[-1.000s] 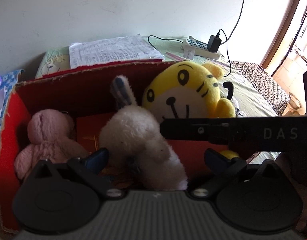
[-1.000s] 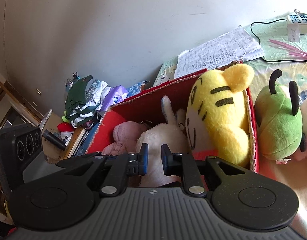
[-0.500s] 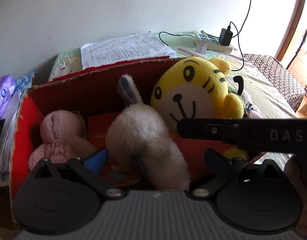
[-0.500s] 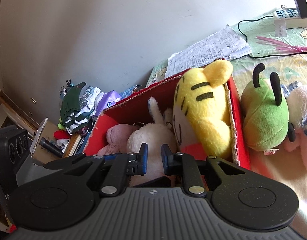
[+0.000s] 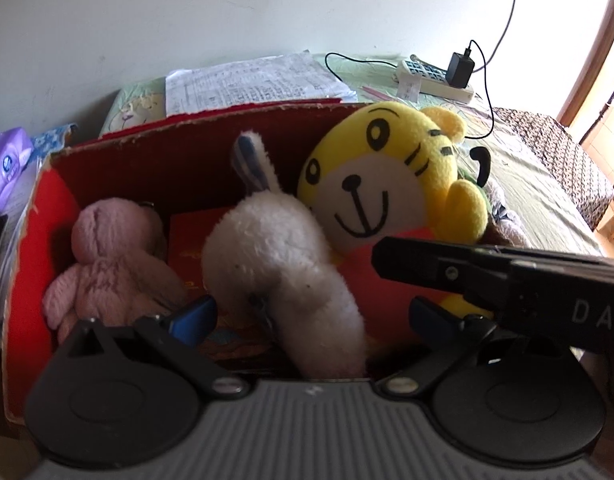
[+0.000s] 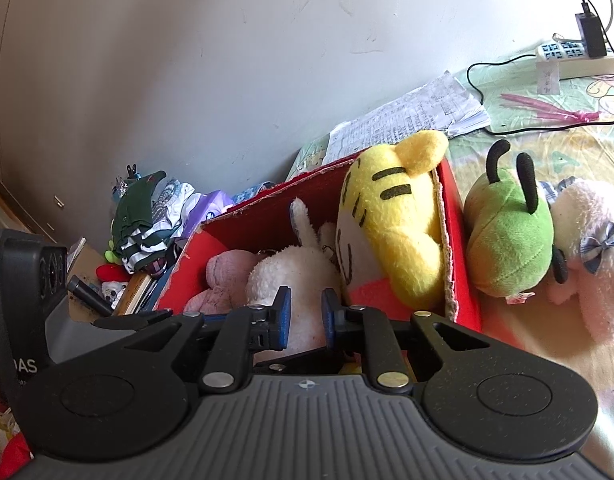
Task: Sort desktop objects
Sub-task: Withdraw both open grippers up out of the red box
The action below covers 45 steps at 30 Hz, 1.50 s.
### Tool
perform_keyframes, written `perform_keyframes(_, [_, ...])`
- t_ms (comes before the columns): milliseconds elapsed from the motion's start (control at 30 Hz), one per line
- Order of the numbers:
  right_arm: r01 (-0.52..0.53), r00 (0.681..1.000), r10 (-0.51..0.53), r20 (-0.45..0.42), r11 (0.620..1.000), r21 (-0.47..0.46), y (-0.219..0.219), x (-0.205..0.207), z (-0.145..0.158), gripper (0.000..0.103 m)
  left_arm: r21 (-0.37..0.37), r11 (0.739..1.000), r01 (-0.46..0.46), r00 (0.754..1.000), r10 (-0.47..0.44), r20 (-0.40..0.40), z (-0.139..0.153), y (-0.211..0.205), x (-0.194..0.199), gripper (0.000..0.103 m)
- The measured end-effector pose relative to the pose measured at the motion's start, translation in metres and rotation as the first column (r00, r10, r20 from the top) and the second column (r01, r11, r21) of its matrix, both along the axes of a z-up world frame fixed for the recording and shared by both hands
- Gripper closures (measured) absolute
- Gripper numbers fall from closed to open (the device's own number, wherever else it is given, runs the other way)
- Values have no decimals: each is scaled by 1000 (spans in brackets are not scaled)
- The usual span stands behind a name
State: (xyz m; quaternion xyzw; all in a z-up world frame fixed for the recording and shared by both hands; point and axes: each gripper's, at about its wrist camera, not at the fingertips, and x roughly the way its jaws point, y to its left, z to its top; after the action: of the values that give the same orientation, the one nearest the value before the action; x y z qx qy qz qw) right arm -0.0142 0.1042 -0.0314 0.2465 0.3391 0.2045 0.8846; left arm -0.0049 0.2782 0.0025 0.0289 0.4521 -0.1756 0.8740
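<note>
While hanging over the near rim of the red cardboard box [image 5: 31, 240], spread wide and gripping nothing: left tongs [image 5: 313, 316], one blue pad at 9 o'clock of the white plush rabbit [image 5: 275, 248], the other at 3 o'clock. Cannot tell whether either pad touches the fur.

Inside the box, seen from the left wrist: pink knitted plush [image 5: 103, 264] at 9 o'clock against the left wall, white plush rabbit in the middle with one striped ear up, yellow tiger plush [image 5: 371, 184] at 2 o'clock, leaning on the right wall with its head above the rim. Touching side by side, rabbit and tiger.

Reaching in from 3 o'clock across the tiger's red lower half: black finger of the right tongs [image 5: 439, 268]. From the right wrist, right tongs [image 6: 306, 316] narrowed to a slim gap, nothing between the pads, white fur showing just beyond.

Outside the box, just beside its right wall on the printed green sheet [image 6: 567, 152]: green plush [image 6: 507, 248] with two black antennae, and at 3 o'clock of it a pale pink plush [image 6: 587, 248] with a checked bow. Beyond the box at 12 o'clock, a stack of written papers [image 5: 247, 84]; at 1 o'clock, a power strip [image 5: 427, 78] with a black charger plugged in.
</note>
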Motion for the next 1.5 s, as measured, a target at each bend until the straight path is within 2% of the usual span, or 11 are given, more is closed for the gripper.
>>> perform_keyframes(533, [28,998,-27,50,1000,-11,2,-8,-1,87,-36,994,-103,995,104,10,-3,5,-11,1])
perform_keyframes(967, [41,996,-42,75,999,13,0,-12,-2,87,-85,986,-141,990,139,-21,-8,11,-10,1])
perform_keyframes(1300, [6,993,-9,119,1000,28,-3,-14,-5,87,-55,986,-156,986,159,50,-6,7,-18,1])
perform_keyframes(1500, [-67,989,62,136,997,37,-9,-14,-4,85,-5,974,-225,967,224,124,-2,0,-30,1])
